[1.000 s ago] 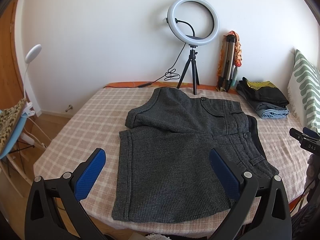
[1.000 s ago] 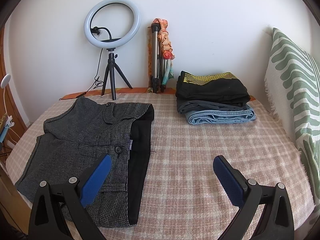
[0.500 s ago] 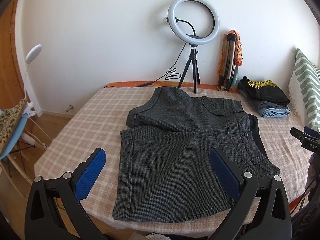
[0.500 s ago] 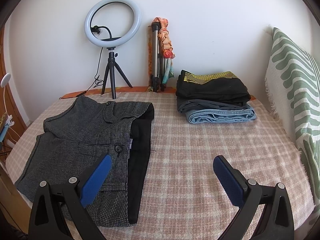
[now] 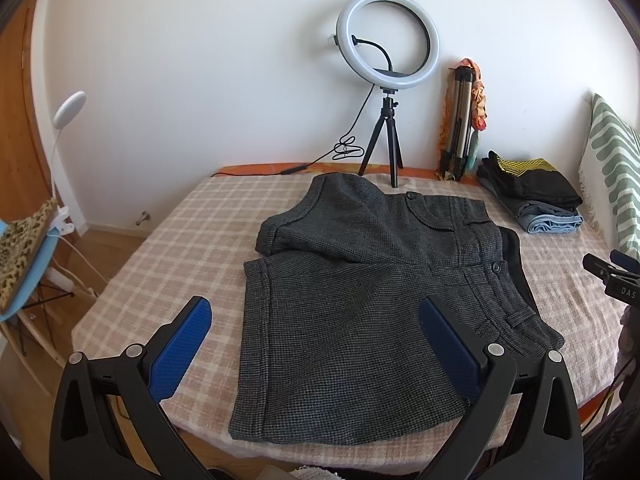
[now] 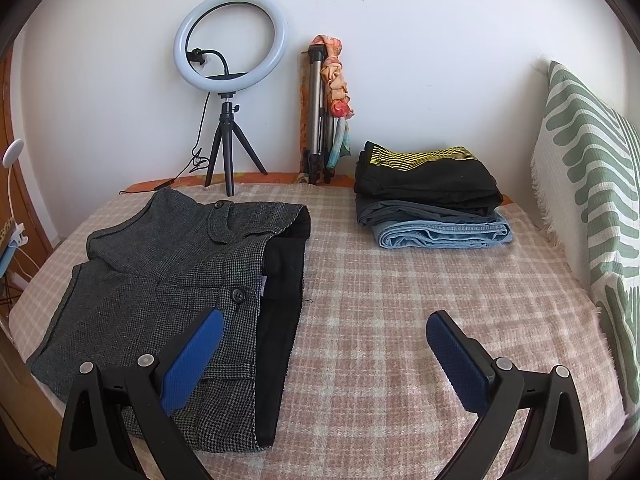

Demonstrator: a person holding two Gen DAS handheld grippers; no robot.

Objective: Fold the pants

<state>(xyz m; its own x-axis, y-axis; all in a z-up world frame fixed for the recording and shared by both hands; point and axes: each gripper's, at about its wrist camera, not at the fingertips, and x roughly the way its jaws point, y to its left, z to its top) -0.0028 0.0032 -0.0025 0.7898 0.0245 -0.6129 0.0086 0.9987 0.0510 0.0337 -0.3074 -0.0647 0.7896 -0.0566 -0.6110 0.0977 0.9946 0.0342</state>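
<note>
Grey houndstooth shorts [image 5: 360, 304] lie spread flat on the checked blanket, waistband to the right with its black lining showing, legs to the left. The far leg is bunched. In the right wrist view the shorts [image 6: 160, 280] fill the left half. My left gripper [image 5: 316, 344] is open and empty, held above the near leg. My right gripper [image 6: 320, 356] is open and empty, held above the near waistband corner and bare blanket. Its tip shows at the right edge of the left wrist view [image 5: 612, 276].
A stack of folded clothes [image 6: 432, 208] sits at the back right. A ring light on a tripod [image 6: 230, 92] and a folded tripod [image 6: 320, 120] stand by the wall. A green-patterned pillow [image 6: 592, 200] lines the right side. The bed's left edge [image 5: 120, 280] drops to a chair.
Both grippers have drifted very slightly; the view shifted a little. The shorts have not moved.
</note>
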